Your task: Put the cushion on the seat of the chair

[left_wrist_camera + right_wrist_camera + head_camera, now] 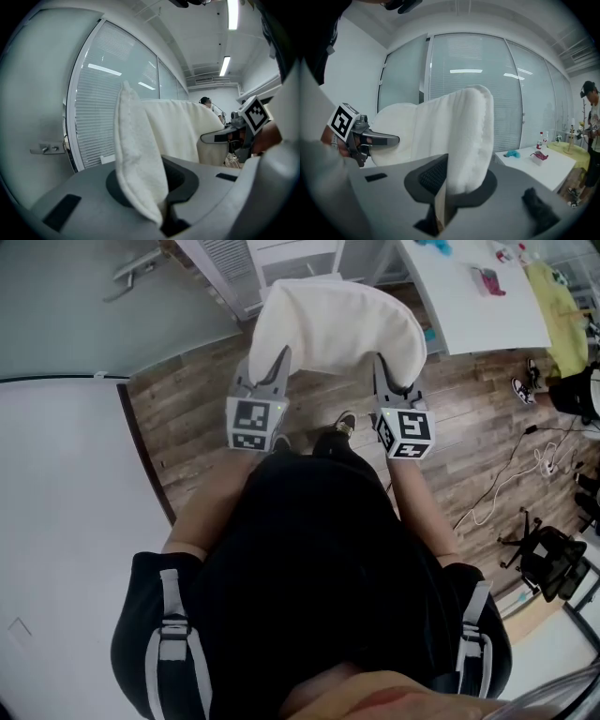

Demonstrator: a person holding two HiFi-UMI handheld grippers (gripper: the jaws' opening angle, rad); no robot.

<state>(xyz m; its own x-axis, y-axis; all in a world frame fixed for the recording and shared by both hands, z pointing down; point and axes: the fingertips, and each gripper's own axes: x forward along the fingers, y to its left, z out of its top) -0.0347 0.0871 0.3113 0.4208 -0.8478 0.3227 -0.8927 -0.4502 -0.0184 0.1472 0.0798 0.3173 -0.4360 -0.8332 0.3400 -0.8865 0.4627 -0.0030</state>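
The cushion [333,329] is off the ground, held up in front of the person over the wooden floor [469,427]. It is white and soft, and it hangs between the two grippers with its top edge arched upward.

The left gripper [278,367] is clamped on the cushion's left edge. In the left gripper view, its jaws are pressed together on a fold of the cushion [140,159], which rises out of the left gripper [161,206]. The right gripper [386,371] is clamped on the cushion's right edge. In the right gripper view, the cushion [464,140] stands up between the nearly closed jaws of the right gripper [440,206]. Each gripper view also shows the other gripper across the cushion: the right gripper [220,137] and the left gripper [379,139].

A chair [553,559], black and on a wheeled base, stands on the floor near the right edge of the head view. It is well apart from the cushion. A white cable [506,484] trails over the floor between them. The person's shoe [344,423] shows on the floor just below the cushion.

A white table [478,310] stands at the upper right, just beside the cushion's right end. In the right gripper view, a blue thing [513,153], a red thing [539,156] and a bottle [540,139] sit near its near edge. Another person [593,122] stands beyond the table's far end. A glass wall [487,93] with blinds runs behind the cushion.
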